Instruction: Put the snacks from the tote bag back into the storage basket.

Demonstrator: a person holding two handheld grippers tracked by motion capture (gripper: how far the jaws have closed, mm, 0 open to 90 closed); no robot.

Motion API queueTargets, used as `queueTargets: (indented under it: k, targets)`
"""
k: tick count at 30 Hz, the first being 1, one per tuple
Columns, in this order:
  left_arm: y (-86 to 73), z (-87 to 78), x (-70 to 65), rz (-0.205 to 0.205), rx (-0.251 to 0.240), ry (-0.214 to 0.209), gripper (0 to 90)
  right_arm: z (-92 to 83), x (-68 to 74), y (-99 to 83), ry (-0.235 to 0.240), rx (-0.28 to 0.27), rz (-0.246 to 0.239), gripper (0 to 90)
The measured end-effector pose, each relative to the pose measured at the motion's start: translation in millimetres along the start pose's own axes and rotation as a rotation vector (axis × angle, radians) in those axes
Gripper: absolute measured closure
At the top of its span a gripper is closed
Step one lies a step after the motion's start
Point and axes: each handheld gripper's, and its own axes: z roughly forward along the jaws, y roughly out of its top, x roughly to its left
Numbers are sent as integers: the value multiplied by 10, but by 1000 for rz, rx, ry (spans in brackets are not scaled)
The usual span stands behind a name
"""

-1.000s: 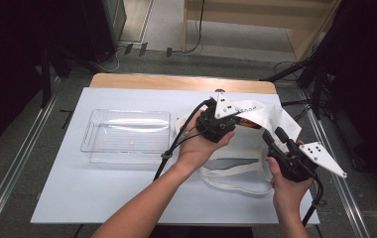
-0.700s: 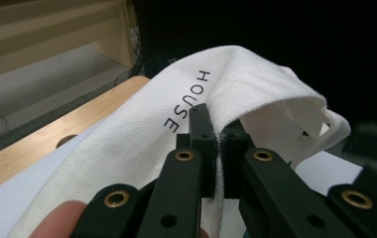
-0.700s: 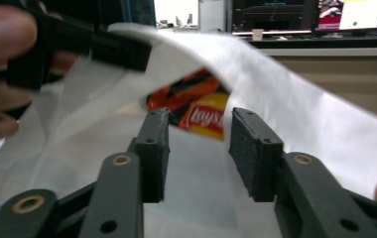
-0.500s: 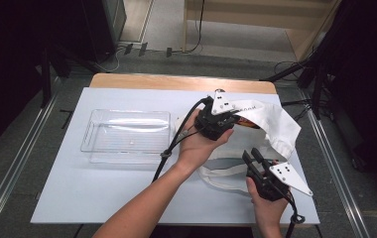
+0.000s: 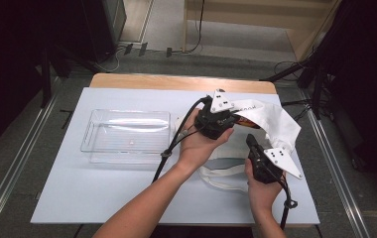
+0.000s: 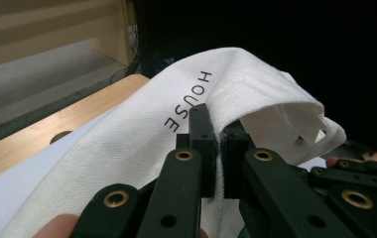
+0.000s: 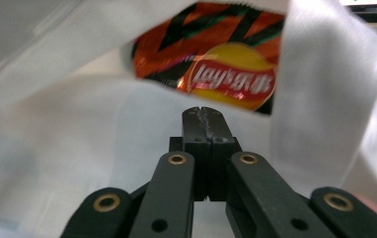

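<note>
White tabletop [image 5: 102, 188], dark room behind. Chip bag [image 7: 216, 69] sat inside the tote bag [image 5: 276, 124], not yet out. Left gripper [image 6: 215, 144] clenched on the tote's rim, holding it open. Right gripper [image 7: 205, 121] at the tote's mouth, jaws closed, empty. Clear tray [image 5: 127, 134] left of tote, empty.

Evenly lit from above on the pale worktop [image 5: 102, 198], with deep black at both sides of the high view and only soft shadows under the forearms. Faint glare on the clear tray [image 5: 127, 130]. Sharp on the jaws in the left gripper view, dark behind the white bag [image 6: 127, 144]. Soft and slightly blurred on the crisp packet [image 7: 216, 74] and surrounding cloth in the right gripper view
</note>
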Motion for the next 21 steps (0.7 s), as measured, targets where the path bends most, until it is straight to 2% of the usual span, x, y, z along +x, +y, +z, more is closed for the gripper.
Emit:
queueTargets:
  k: [6,10,11,13,17,18,21]
  targets:
    - [-2,2,-5,-6,3,1,895,128,9,77,-40,-6,-13,900]
    - [-9,8,-15,-1,10,-6,895,245,-9,99,-71,-4,25,900]
    - [-11,9,-15,2,13,-6,895,287,-16,115,-92,-5,55,900]
    - [-16,12,-16,-2,13,-10,895,309,-17,126,-95,-10,59,900]
    - [-26,15,-28,14,21,-25,896,416,-36,137,-105,26,82,900]
    - [-31,17,-37,16,21,-29,896,465,-69,122,-107,37,100,900]
    - [-47,19,-49,18,18,-37,896,469,-75,129,-112,25,113,900]
